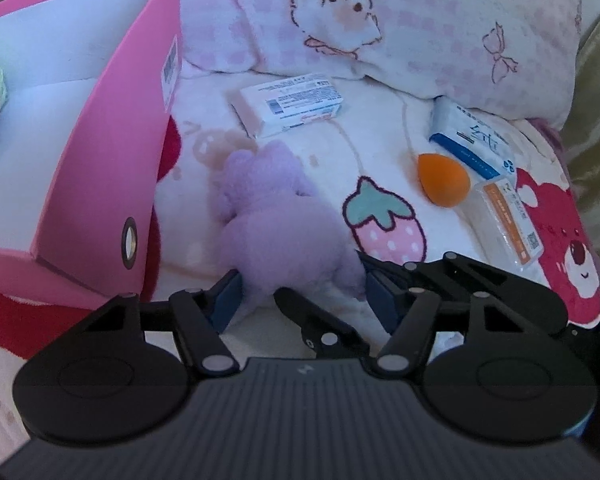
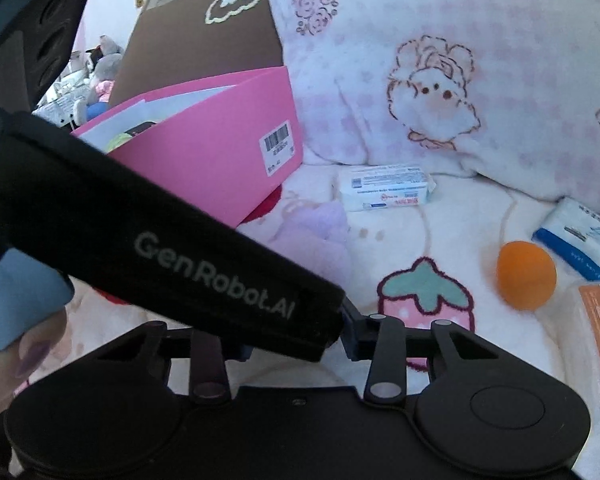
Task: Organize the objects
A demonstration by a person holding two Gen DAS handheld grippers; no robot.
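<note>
Left tongs (image 1: pixel 300 292) point steeply down, pads pressing a plush's sides; right tongs (image 2: pixel 296 344) narrowed behind the left device.

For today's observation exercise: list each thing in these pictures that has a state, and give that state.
Left hand-held gripper: shut on purple plush toy.
Pink cardboard box: open, partly filled.
Orange teardrop sponge: lying loose on the blanket.
White wrapped soap bar: sealed, lying flat.

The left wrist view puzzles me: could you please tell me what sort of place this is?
Most likely a bed in a bedroom: a pink patterned pillow lies on a fleecy cartoon blanket, with a purple plush toy on it.
</note>
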